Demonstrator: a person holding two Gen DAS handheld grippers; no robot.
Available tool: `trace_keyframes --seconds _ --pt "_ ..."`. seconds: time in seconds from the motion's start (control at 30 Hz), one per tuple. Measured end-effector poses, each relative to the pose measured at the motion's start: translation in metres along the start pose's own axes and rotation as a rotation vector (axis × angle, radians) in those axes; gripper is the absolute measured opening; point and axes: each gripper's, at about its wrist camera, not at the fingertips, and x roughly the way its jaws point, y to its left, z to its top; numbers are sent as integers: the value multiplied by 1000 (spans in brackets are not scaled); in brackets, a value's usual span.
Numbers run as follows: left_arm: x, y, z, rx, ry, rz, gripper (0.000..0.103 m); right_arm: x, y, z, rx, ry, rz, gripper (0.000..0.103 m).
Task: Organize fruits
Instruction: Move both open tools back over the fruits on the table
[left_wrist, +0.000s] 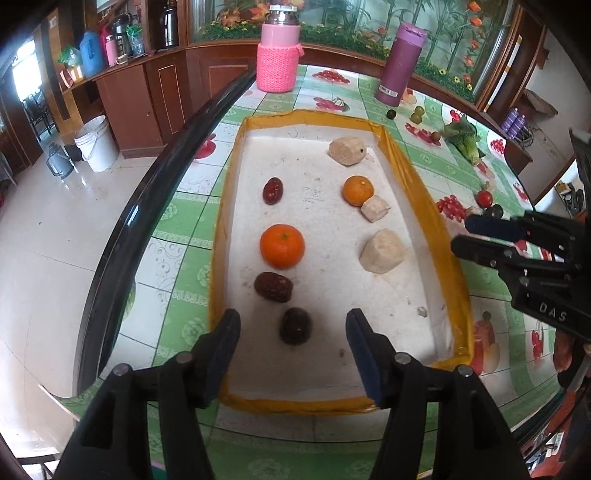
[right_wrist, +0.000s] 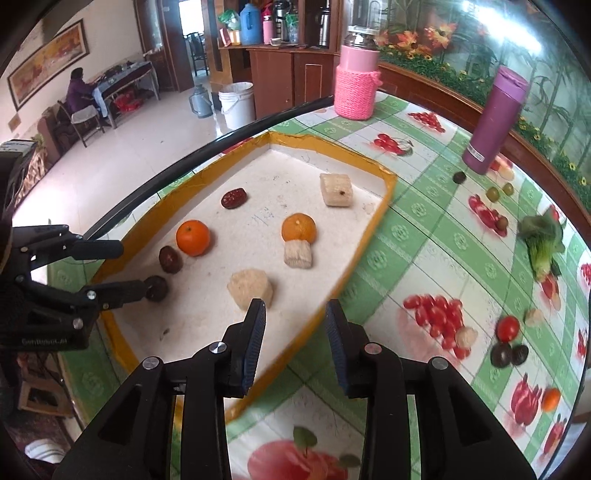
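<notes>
Left wrist: left gripper (left_wrist: 291, 332) fingers spread wide, holding nothing, straddling a dark jujube (left_wrist: 294, 326) near the tray's (left_wrist: 424, 177) near edge. Looks light, firm, wrinkled skin; take it across the short axis. Tangerine (left_wrist: 282, 245) is soft-skinned, so squeeze gently at its widest part.

Right wrist: right gripper (right_wrist: 295, 325) fingers narrow but parted, empty, over the tray's right rim. Cherry tomato (right_wrist: 507, 328) and dark fruit (right_wrist: 501, 354) on the table's right side look slippery and apt to roll.
</notes>
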Motion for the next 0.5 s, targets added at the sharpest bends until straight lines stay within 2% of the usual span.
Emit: trace_keyframes --seconds 0.13,0.5 --pt "-5 -17 0 -2 -22 -14 73 -12 -17 -21 33 12 -17 34" --pt "-11 -81 7 33 -21 -54 74 -32 -86 -85 137 62 -83 39"
